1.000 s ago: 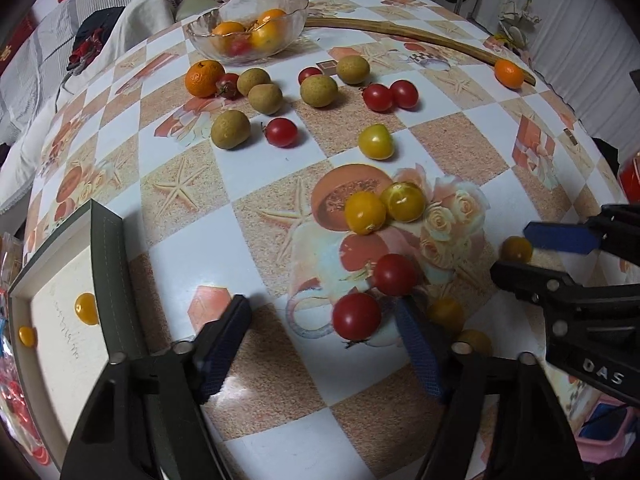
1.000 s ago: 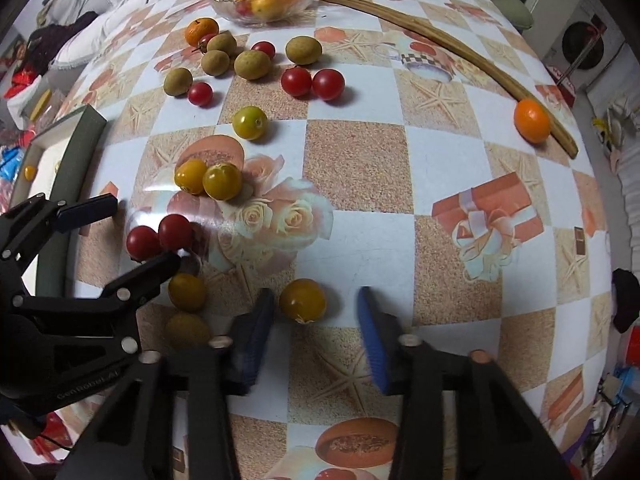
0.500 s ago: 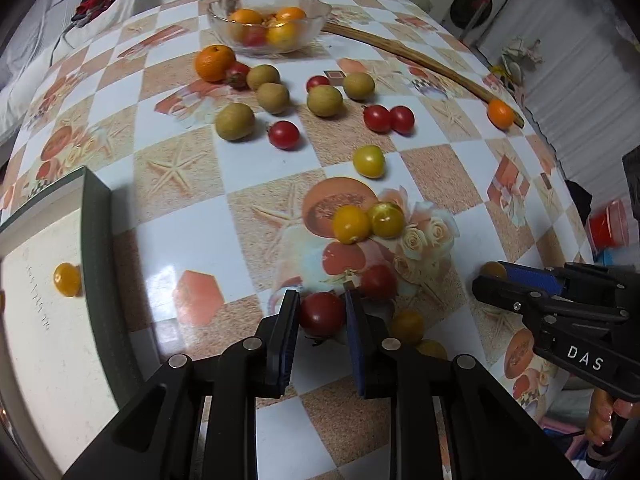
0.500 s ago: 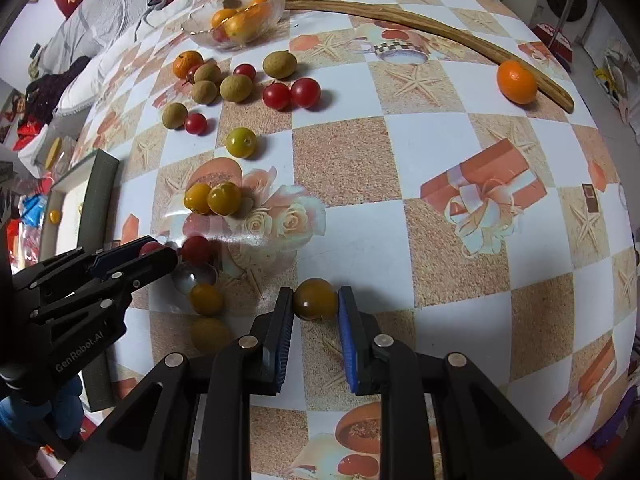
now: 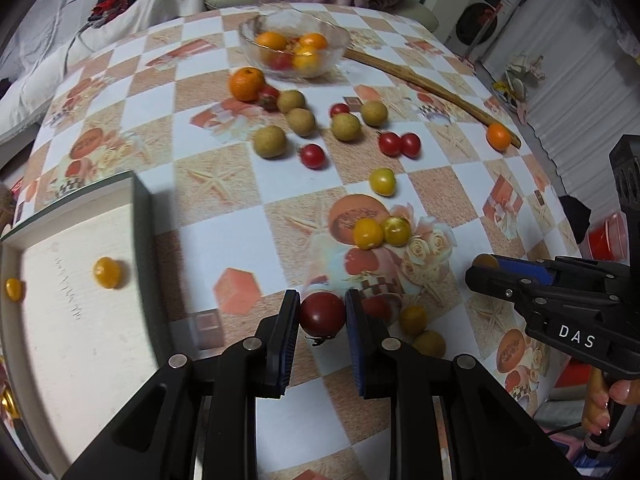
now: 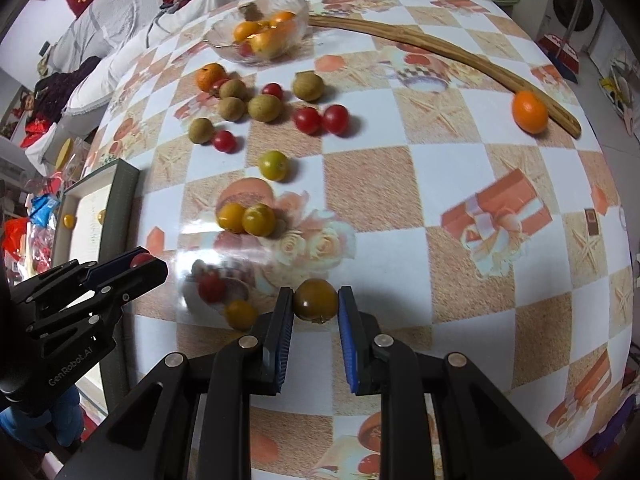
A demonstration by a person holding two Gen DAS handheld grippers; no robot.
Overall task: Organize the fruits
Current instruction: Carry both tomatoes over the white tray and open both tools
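My left gripper (image 5: 322, 314) is shut on a red cherry tomato (image 5: 322, 313), lifted a little above the patterned table. My right gripper (image 6: 315, 301) is shut on a yellow-brown tomato (image 6: 315, 300). Each gripper shows in the other's view: the right gripper (image 5: 486, 270) at the right edge, the left gripper (image 6: 140, 262) at the lower left. Loose on the table lie more red tomatoes (image 5: 399, 144), yellow tomatoes (image 5: 382, 232), brown round fruits (image 5: 270, 141) and an orange (image 5: 247, 83). A glass bowl (image 5: 332, 62) at the far side holds several fruits.
A white tray with a dark rim (image 5: 146, 248) sits at the table's left edge with two small yellow fruits (image 5: 107, 272) in it. A long wooden stick (image 6: 440, 52) and another orange (image 6: 530, 112) lie at the far right. A hand (image 5: 604, 404) holds the right gripper's handle.
Both grippers went from open to shut, the left on the red tomato and the right on the yellow-brown one. The left gripper has since lifted its tomato off the table.
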